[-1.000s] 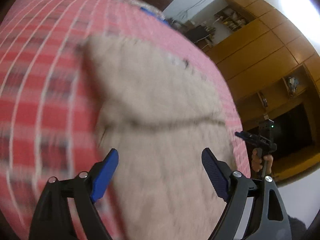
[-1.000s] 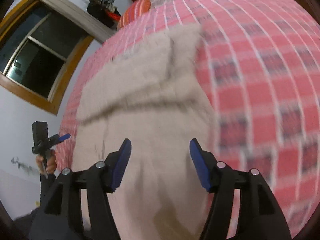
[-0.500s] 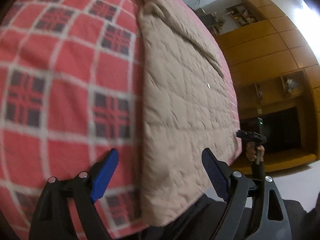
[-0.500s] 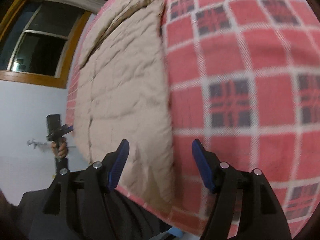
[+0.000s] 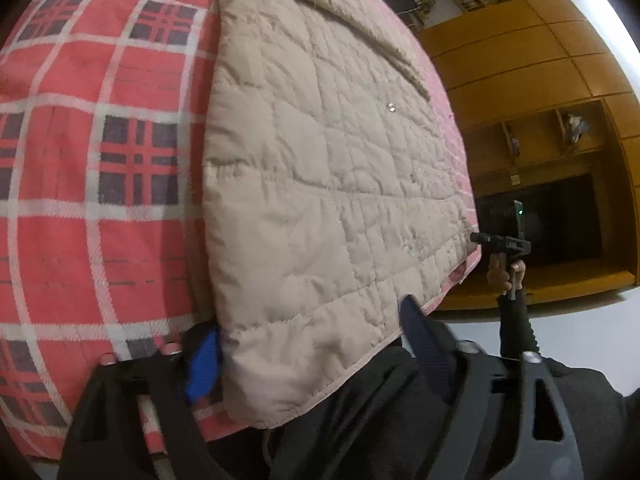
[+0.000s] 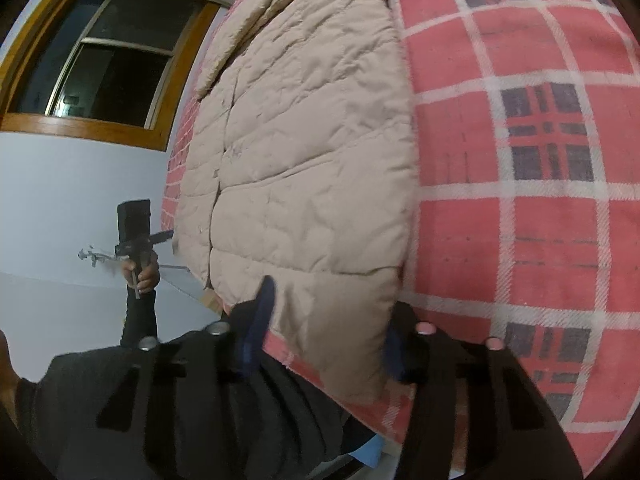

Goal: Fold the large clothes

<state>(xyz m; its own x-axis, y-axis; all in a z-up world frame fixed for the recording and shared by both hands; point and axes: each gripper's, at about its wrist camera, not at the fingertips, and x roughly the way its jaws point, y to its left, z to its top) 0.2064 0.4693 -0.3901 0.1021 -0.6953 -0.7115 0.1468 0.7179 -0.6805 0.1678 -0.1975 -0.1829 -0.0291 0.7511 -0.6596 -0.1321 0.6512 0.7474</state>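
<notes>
Beige quilted fabric fills both views: the padded coat (image 5: pixel 320 168) lies flat on the red plaid bedspread (image 5: pixel 100 160), its hem hanging just over the near edge of the bed, toward us. We take the coat as our landmark for everything else.

Our left gripper (image 5: pixel 308 344) sits at the coat's near left corner with its fingers spread wide. The blue pad (image 5: pixel 202 364) of one finger is tucked just beside the coat's left edge, partly hidden by the fabric; the other finger's pad (image 5: pixel 420 328) rests near the hem further right. The corner of the hem lies between them, not squeezed.

Our right gripper (image 6: pixel 324 332) is at the coat's near right corner (image 6: pixel 340 320), fingers likewise apart. One dark blue pad (image 6: pixel 260 316) lies against the hem on the inner side, the other (image 6: pixel 394 356) just off the coat's right edge, with the corner in the gap.

Beyond the coat's right side, in the left wrist view, we see our right hand (image 5: pixel 505 274) on its handle in front of a wooden wall unit (image 5: pixel 520 60). Beyond the coat's left side, in the right wrist view, our left hand (image 6: pixel 142 272) grips its handle below a wood-framed window (image 6: pixel 100 60). Dark clothing (image 6: pixel 200 420) of ours shows below the hem.
</notes>
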